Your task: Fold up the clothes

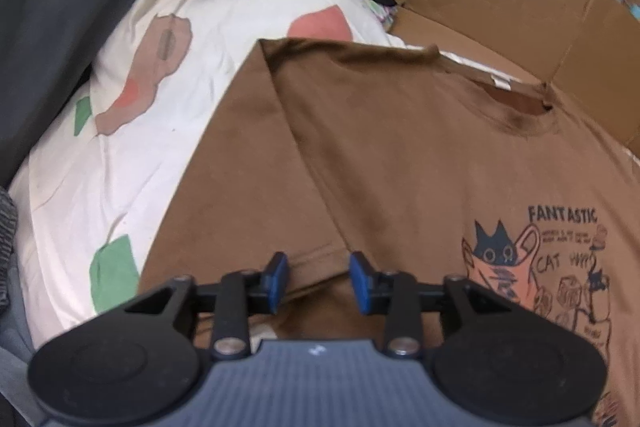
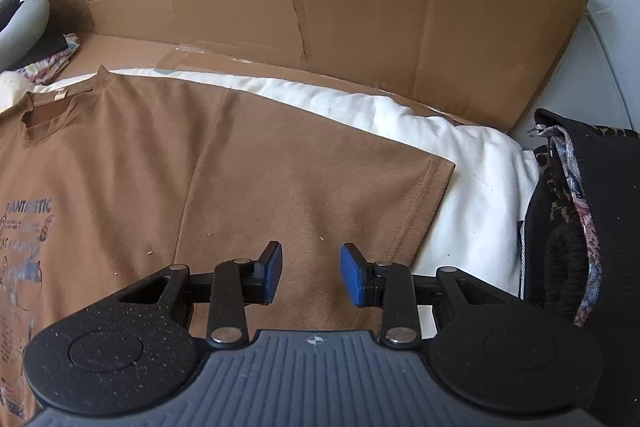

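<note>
A brown T-shirt (image 1: 400,155) lies print-up on a bed's white quilt (image 1: 224,15), collar toward the cardboard (image 2: 320,7) (its long axis running away from the cameras). The left hand-held gripper (image 1: 319,281) hangs over one sleeve, the right hand-held gripper (image 2: 311,277) over the other; both sets of jaws apart, gripping nothing, each nearest its own sleeve.
</note>
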{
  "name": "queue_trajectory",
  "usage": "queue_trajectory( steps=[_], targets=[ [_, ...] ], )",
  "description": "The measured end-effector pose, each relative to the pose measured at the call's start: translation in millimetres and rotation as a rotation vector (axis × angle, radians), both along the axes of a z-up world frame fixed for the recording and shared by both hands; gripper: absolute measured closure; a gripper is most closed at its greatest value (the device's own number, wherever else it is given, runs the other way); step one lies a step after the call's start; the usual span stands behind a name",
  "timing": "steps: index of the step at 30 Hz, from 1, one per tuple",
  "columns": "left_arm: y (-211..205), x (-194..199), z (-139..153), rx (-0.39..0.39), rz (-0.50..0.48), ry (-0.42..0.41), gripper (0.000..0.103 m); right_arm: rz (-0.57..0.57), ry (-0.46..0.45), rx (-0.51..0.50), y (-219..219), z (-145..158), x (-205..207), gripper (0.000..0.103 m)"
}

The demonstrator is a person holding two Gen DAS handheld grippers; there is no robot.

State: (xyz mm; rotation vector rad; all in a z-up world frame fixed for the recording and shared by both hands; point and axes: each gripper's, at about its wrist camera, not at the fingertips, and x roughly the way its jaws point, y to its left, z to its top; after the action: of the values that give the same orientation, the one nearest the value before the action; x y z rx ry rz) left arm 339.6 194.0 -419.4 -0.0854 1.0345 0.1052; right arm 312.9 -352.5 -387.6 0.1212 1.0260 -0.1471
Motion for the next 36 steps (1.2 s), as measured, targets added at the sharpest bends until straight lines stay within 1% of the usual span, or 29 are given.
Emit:
queue_trajectory(
  steps=[5,8,11,12,13,14,16,19,21,23,26,29,31,33,35,36],
  targets=[
    [-7.8,-0.1,-2.1,-0.008,-0.011,-0.033,0.056,0.006,0.006,0.003,1.4,-2.5,0.1,0.064],
    [-9.6,3.6,-7.2,0.018,-0.014,-0.027,0.059,0.007,0.011,0.007,1.7,-4.2,-0.2,0.064],
    [-8.0,0.9,-6.0,0.039,-0.018,-0.027,0.077,0.013,0.012,0.002,1.9,-5.0,-1.1,0.064],
    [-6.6,-0.3,-3.7,0.039,-0.021,-0.028,0.088,0.014,0.01,-0.001,2.0,-4.7,-1.6,0.064],
    [-4.0,-1.0,1.1,0.029,-0.024,-0.032,0.091,0.013,0.009,-0.001,1.5,-4.7,-2.1,0.064],
    [-1.7,-0.8,6.8,0.031,-0.028,-0.039,0.091,0.011,0.008,-0.001,1.0,-4.8,-2.5,0.064],
    [3.1,1.8,18.4,0.056,-0.042,-0.045,0.096,-0.001,0.007,0.009,-0.4,-6.3,-3.1,0.064],
    [15.8,8.1,32.8,0.061,-0.047,-0.043,0.097,-0.001,0.007,0.021,0.3,-8.6,-2.7,0.064],
    [23.8,11.8,38.0,0.084,-0.056,-0.038,0.102,0.005,0.006,0.026,2.0,-8.9,-1.8,0.064],
    [32.0,15.6,43.5,0.106,-0.063,-0.034,0.103,0.013,0.003,0.029,4.1,-8.2,-0.6,0.064],
    [49.4,20.7,56.0,0.115,-0.032,-0.038,0.103,0.015,-0.007,0.035,5.9,-5.9,0.9,0.064],
    [48.8,22.2,60.7,0.092,-0.059,-0.027,0.101,0.021,-0.015,0.054,11.0,-5.3,3.9,0.064],
    [43.6,21.4,60.0,0.074,-0.078,-0.018,0.095,0.033,-0.02,0.054,15.5,-5.2,5.8,0.064],
    [35.8,19.3,56.9,0.052,-0.094,-0.009,0.094,0.037,-0.023,0.053,19.1,-4.8,8.5,0.064],
    [31.5,17.8,52.6,0.012,-0.086,-0.003,0.094,0.034,-0.03,0.058,22.9,-3.4,12.3,0.064],
    [29.5,17.3,49.9,-0.006,-0.082,0.0,0.087,0.034,-0.035,0.062,24.9,-2.3,14.4,0.064]
  ],
)
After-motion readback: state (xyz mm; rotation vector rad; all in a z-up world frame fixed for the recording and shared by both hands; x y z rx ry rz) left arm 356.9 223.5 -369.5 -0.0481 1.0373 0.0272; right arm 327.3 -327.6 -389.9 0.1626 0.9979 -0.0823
